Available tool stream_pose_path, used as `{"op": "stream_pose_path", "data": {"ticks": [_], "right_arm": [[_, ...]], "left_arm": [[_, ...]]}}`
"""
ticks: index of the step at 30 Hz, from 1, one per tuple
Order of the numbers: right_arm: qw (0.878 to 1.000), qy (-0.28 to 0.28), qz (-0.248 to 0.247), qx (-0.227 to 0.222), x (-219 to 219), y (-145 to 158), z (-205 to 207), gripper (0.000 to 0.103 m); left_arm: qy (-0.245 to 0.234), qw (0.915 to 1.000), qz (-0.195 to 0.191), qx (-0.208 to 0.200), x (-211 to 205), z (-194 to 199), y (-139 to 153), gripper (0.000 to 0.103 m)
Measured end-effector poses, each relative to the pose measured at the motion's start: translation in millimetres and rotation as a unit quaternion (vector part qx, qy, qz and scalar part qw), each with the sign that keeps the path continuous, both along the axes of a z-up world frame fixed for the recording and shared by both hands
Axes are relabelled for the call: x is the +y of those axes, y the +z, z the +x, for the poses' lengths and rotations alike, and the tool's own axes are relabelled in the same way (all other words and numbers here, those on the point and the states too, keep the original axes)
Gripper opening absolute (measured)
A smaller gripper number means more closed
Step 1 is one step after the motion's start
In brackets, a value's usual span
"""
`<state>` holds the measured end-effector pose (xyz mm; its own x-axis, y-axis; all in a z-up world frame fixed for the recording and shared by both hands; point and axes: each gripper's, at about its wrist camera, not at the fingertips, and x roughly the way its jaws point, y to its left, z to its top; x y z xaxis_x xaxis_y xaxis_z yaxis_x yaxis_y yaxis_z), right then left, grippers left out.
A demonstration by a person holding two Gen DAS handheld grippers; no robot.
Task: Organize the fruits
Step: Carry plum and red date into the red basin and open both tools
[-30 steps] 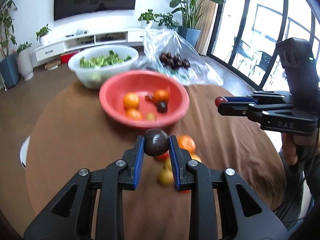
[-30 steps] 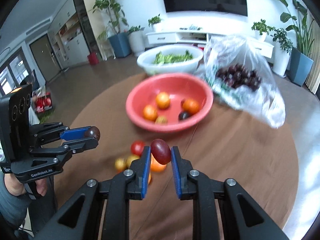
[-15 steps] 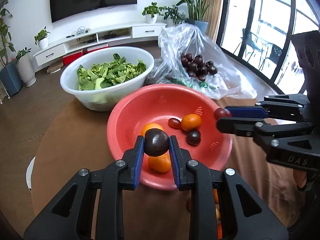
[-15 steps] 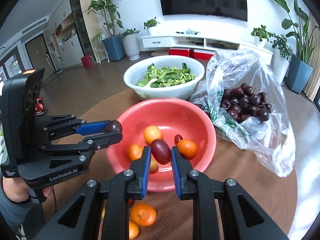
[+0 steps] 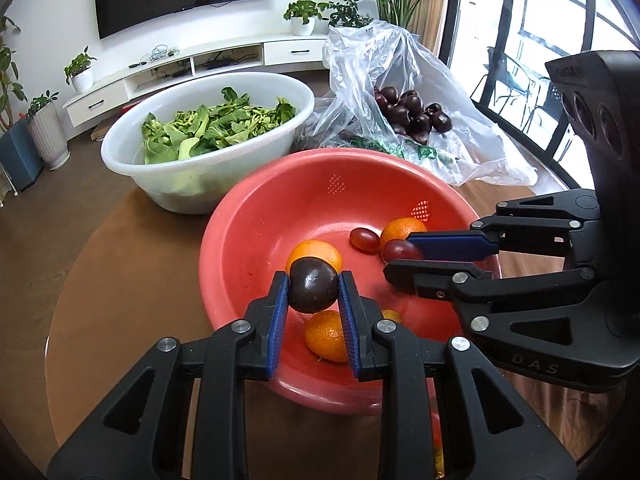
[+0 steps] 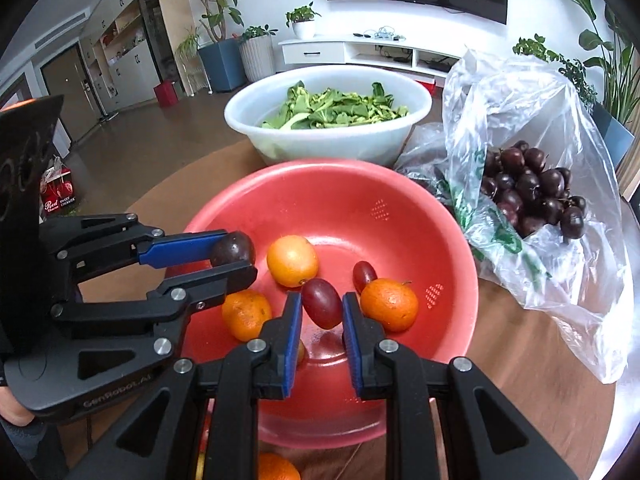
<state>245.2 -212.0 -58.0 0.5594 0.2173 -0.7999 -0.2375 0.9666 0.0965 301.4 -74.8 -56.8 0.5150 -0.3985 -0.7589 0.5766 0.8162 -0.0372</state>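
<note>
In the left wrist view, the left tongs (image 5: 313, 294) are closed tight on a dark plum (image 5: 313, 285), which hangs above the near side of the red bowl (image 5: 256, 216). Inside the bowl lie two oranges, one (image 5: 316, 254) just behind the plum and one (image 5: 325, 337) under it, and a small red fruit (image 5: 364, 239). The right tongs (image 5: 404, 256) come in from the right and pinch a red grape (image 5: 400, 250) over the bowl. Behind the red bowl stand a white bowl (image 5: 192, 184) full of green leaves and a plastic bag (image 5: 472, 136) with dark cherries, both toward the far edge of the table (image 5: 120, 280). In the right wrist view, the right tongs (image 6: 318, 312) grip the red grape (image 6: 322, 303) over the middle of the red bowl (image 6: 320, 188), between two oranges (image 6: 246, 314) (image 6: 389, 304). The left tongs (image 6: 236, 258) enter from the left with the dark plum (image 6: 233, 249) held over the bowl's left rim.
</note>
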Motion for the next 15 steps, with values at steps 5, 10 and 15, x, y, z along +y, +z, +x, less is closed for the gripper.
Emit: {"op": "stream_pose_path", "data": {"ticks": [5, 10, 15], "right_arm": [[1.0, 0.001, -0.013, 0.001, 3.7, -4.0, 3.1, 0.023], [1.0, 0.001, -0.017, 0.006, 4.4, -7.6, 5.6, 0.024], [1.0, -0.003, -0.023, 0.003, 3.9, -9.9, 7.8, 0.03]], "left_arm": [[-0.003, 1.0, 0.009, -0.003, -3.1, -0.6, -2.7, 0.024], [0.005, 0.9999, 0.016, -0.002, -0.8, 0.4, -6.6, 0.025], [0.008, 0.9998, 0.018, -0.006, 0.0, 0.7, -5.8, 0.037]]}}
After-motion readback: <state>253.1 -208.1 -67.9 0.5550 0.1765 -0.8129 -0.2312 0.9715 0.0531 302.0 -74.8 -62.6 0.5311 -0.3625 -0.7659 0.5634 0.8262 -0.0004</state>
